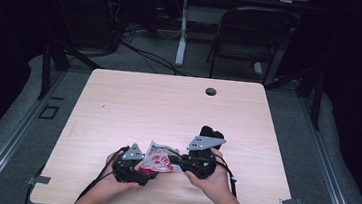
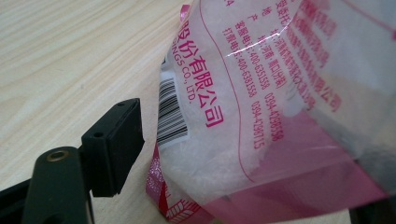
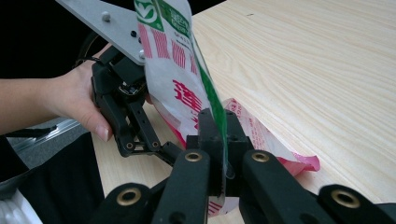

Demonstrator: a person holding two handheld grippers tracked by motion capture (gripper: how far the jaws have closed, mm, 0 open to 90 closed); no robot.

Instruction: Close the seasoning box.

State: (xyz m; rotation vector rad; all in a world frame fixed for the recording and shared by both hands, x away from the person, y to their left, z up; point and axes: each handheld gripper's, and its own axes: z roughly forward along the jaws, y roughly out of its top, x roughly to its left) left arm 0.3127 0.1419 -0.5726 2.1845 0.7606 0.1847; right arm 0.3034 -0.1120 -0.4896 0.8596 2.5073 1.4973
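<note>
**Handling a soft, half-filled pouch between two grippers**

Pinching the thin upper edge of the pouch (image 3: pixel 187 88), the right gripper (image 3: pixel 219 140) has its black jaws pressed together with the film flat between them, so it is fully closed on the bag. That edge is a good hold: flat, empty of contents, and stiff enough at the seal to resist tearing. The film looks glossy and probably slick, so a grip on one layer could creep; clamping across the sealed band seems safer than clamping the loose wall.

Just beyond, the left gripper (image 1: pixel 130 166) sits against the pouch's other side. In its own view one jaw pad stands apart from the clear wall beside the barcode (image 2: pixel 170 109), and the other jaw is hidden behind the bag, so I cannot tell whether this gripper is clamped or loose.

The pouch (image 1: pixel 158 160) hangs between the two grippers just above the desk (image 1: pixel 168 106), near its front edge, its pink bottom corner resting on or close to the wood. White granules fill the lower part, so the weight likely sits low and shifts when tilted. It should feel light but floppy, sagging wherever unsupported. Squeezing the filled belly risks bursting a seam.
</note>
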